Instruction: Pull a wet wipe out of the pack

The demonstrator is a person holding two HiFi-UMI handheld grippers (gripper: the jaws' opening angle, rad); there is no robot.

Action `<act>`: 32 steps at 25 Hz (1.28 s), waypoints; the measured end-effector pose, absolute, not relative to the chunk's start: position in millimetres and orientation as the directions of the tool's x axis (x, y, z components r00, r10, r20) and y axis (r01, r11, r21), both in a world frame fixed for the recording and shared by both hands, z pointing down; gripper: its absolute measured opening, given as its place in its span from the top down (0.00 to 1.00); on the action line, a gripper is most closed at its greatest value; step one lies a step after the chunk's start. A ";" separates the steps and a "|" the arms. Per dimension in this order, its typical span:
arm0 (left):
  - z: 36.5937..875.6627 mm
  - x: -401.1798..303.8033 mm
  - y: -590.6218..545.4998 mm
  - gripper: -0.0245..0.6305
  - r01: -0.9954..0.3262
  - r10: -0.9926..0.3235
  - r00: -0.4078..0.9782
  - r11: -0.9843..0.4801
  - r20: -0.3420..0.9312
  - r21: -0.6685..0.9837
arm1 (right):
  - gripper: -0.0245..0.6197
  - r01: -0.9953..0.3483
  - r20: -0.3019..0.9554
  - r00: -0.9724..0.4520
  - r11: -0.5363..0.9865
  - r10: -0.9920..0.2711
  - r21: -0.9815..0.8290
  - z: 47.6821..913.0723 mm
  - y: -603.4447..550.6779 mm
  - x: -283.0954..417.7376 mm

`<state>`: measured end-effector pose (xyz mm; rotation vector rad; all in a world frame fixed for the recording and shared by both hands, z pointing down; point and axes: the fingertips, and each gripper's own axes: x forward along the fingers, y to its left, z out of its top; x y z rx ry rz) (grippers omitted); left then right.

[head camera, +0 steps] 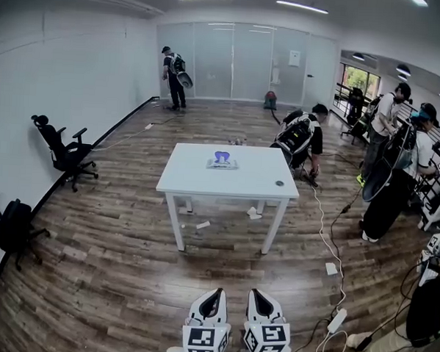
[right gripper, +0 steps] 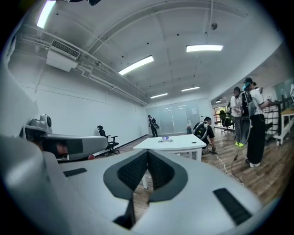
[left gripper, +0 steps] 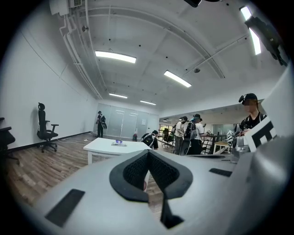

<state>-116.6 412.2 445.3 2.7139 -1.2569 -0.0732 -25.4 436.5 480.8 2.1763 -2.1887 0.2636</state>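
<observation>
The wet wipe pack (head camera: 222,162), flat and pale with a blue-purple top, lies near the far middle of a white table (head camera: 197,181) some way ahead of me. It shows small in the left gripper view (left gripper: 118,142) and in the right gripper view (right gripper: 165,138). My left gripper (head camera: 214,293) and right gripper (head camera: 259,294) are side by side at the bottom of the head view, well short of the table. Both are shut with nothing in them: the left gripper (left gripper: 148,153) and the right gripper (right gripper: 148,151) each have their black tips touching.
A small dark disc (head camera: 279,183) sits on the table's right front. Paper scraps (head camera: 203,224) lie under the table. Two office chairs (head camera: 65,153) stand by the left wall. Cables and a power strip (head camera: 337,320) run along the floor at right, near several people (head camera: 388,118).
</observation>
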 end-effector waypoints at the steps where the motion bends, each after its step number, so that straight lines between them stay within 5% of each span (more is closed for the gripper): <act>1: 444.4 -115.3 411.6 0.96 -0.756 -0.764 0.645 -0.635 0.016 0.159 | 0.95 -0.996 0.147 -0.015 0.002 -0.989 -0.088 478.6 435.1 -24.3; 32: 455.0 -74.1 301.3 0.96 -0.797 -0.806 0.592 -0.582 0.015 0.161 | 0.95 -0.994 0.159 -0.062 0.045 -0.985 -0.102 491.9 324.4 23.5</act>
